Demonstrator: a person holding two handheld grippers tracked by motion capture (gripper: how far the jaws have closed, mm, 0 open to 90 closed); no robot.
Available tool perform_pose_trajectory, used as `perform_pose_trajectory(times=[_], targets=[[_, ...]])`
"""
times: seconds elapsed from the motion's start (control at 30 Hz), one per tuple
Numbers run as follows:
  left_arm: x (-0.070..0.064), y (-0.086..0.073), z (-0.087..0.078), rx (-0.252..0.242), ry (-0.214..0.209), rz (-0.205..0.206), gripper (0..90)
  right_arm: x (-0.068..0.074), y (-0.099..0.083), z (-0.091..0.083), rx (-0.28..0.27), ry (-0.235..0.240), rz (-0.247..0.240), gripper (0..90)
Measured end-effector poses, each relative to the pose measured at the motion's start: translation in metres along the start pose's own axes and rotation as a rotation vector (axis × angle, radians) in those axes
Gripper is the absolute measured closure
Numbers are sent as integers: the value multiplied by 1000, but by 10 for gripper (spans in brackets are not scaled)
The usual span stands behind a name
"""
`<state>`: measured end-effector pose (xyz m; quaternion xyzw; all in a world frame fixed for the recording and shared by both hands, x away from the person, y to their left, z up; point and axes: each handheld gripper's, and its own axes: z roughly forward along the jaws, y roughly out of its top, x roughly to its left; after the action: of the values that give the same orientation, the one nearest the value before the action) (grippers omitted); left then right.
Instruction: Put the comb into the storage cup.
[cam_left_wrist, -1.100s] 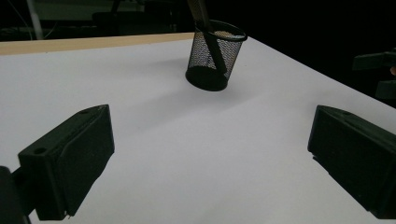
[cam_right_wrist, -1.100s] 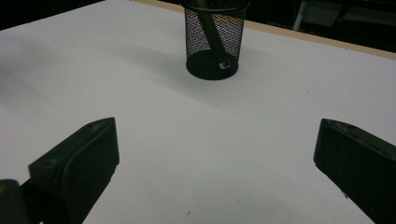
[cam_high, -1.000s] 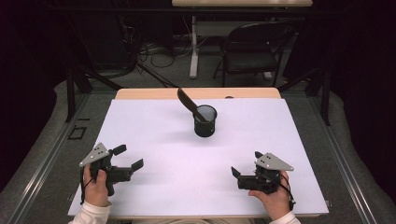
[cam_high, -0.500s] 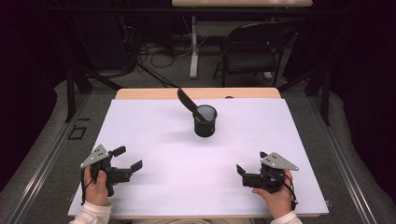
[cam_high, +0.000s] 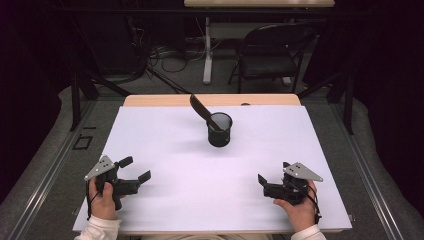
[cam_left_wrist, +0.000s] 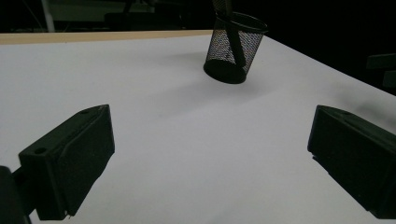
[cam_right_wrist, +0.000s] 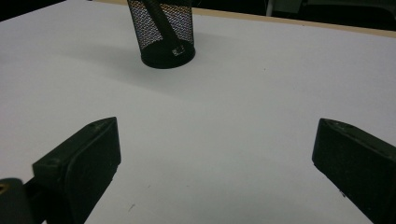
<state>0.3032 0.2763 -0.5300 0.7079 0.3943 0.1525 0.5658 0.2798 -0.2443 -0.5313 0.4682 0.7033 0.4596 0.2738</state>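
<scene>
A black mesh cup (cam_high: 220, 131) stands upright on the white table (cam_high: 165, 145), slightly beyond its middle. A black flat-ended utensil (cam_high: 199, 107) leans out of it toward the far left. My left gripper (cam_high: 135, 168) is held near the front left, open, with nothing between its jaws. My right gripper (cam_high: 273, 171) is at the front right, also open and holding nothing. Both point toward the table's middle. Past the wide-spread jaws in the left gripper view (cam_left_wrist: 210, 158), the cup (cam_left_wrist: 233, 46) stands far ahead. It stands far ahead in the right gripper view (cam_right_wrist: 212, 163) as well (cam_right_wrist: 163, 32).
A bare wooden strip (cam_high: 210, 100) runs along the table's far edge. Behind the table stand a black folding chair (cam_high: 272, 57) and a desk leg (cam_high: 207, 50), with cables on the floor. Dark stands flank both sides of the table.
My right gripper has drifted slightly to the right along the front edge. The left gripper, the cup and the utensil have stayed put.
</scene>
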Motion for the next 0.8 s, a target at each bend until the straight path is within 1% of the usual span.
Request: perform_pose_trajectory(times=[0.03,0.17,0.33,0.4,0.53,0.57,0.8], targets=[[0,0,0,1,2,1,9,-1,-1,1,-5,-3,2,12],[1,-1,1,4,3,0,9,-5,-2,1,9,-4,20,12],[2,-2,1,1,3,-6,9,-7,-3,2,6,-8,30,13],[2,-2,1,2,4,-6,9,-8,-3,2,13,-12,32,14],[2,-2,2,5,1,-7,9,-9,-3,4,6,-9,35,14],[2,-3,2,6,2,-8,9,-9,-3,3,19,-8,32,14],[3,-3,2,6,4,-13,9,-10,-4,4,18,-5,41,15]])
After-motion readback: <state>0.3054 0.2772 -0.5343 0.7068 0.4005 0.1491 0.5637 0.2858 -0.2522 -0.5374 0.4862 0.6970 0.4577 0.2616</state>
